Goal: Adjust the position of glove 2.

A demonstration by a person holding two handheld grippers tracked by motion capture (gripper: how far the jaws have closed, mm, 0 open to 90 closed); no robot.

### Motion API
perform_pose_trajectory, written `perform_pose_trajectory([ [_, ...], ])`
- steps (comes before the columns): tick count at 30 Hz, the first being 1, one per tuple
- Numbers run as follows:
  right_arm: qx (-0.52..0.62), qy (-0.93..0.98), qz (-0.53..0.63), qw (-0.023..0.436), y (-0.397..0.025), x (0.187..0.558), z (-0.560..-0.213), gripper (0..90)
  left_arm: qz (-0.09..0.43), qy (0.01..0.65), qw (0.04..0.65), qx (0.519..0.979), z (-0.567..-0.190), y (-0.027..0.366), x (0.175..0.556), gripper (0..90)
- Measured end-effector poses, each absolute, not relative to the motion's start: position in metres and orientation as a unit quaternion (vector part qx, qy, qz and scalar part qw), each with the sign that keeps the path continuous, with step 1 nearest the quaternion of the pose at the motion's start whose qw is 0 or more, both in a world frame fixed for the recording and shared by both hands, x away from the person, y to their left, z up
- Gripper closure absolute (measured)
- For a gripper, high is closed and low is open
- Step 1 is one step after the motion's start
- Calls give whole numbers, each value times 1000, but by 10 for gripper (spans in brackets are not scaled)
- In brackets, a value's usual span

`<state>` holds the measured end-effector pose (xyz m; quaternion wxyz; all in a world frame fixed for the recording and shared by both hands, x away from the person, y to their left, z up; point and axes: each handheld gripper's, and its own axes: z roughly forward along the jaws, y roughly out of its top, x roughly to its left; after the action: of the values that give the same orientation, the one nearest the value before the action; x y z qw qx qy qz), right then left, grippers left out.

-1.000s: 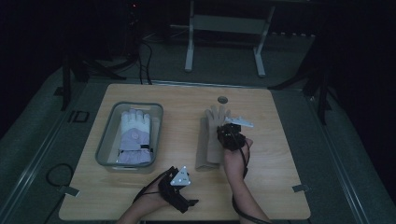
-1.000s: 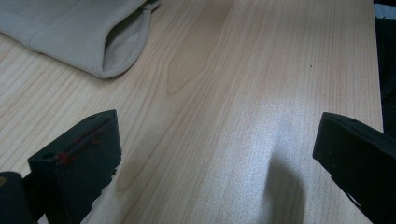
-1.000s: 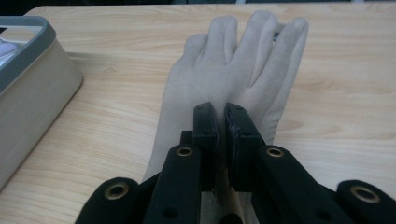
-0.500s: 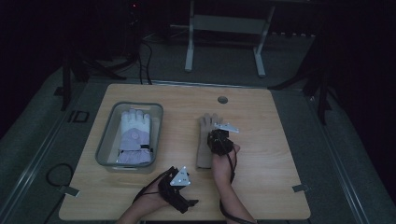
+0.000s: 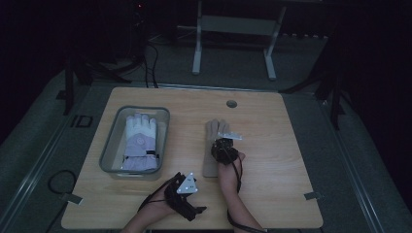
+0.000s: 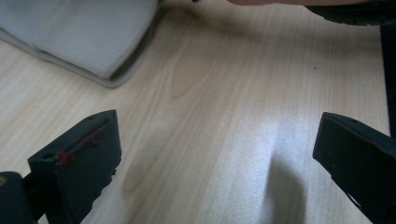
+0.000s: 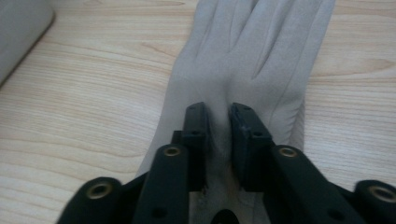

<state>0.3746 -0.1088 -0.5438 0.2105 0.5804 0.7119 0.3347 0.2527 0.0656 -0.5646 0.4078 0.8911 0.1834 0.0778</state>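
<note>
Right gripper [image 7: 218,116] has its jaws pinched nearly closed on a fold of the beige glove [image 7: 252,56], which lies flat on the table [image 5: 291,145] right of the bin [image 5: 108,145]. I'd lift slowly (thin fabric slips). Left gripper [image 6: 215,154] sits wide open, empty.

This looks like a lab or recording studio rather than a home. A single light wooden bench [image 5: 291,145] with a round cable hole [image 5: 231,104] stands on grey carpeted floor [image 5: 369,160], lit from above while the surroundings stay dark. Black stand legs [image 5: 73,82] and cables [image 5: 150,58] sit at the edges, a metal frame [image 5: 233,29] stands behind, and tape marks [image 5: 311,195] dot the bench.
</note>
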Motion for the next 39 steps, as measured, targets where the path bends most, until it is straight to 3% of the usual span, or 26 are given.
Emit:
perform_pose_trajectory([
  [1,575,716,338,207,-111,374,-541,682,80,185,412,889,-564,66,253,14],
  [3,573,715,342,207,-112,374,-539,654,86,187,415,886,-563,67,254,14],
  [4,571,715,345,206,-115,373,-536,609,87,188,417,885,-563,68,254,14],
  [5,562,723,347,203,-118,374,-532,496,85,193,418,884,-563,69,255,14],
  [9,548,728,359,201,-127,374,-524,397,87,210,424,877,-560,71,256,48],
  [11,538,731,378,184,-138,373,-517,273,97,212,431,872,-557,71,256,55],
  [17,488,772,379,150,-148,369,-512,122,91,225,428,871,-555,66,255,55],
  [19,463,785,393,121,-157,368,-515,137,88,226,423,873,-555,64,255,55],
  [26,414,810,398,118,-173,362,-520,144,65,222,415,880,-558,58,255,56],
  [29,410,812,398,121,-178,358,-518,145,75,219,409,883,-558,56,254,58],
  [31,407,813,406,95,-183,354,-517,127,83,220,416,878,-555,56,255,97],
  [39,403,820,395,98,-192,354,-518,134,95,196,416,883,-550,51,259,134],
])
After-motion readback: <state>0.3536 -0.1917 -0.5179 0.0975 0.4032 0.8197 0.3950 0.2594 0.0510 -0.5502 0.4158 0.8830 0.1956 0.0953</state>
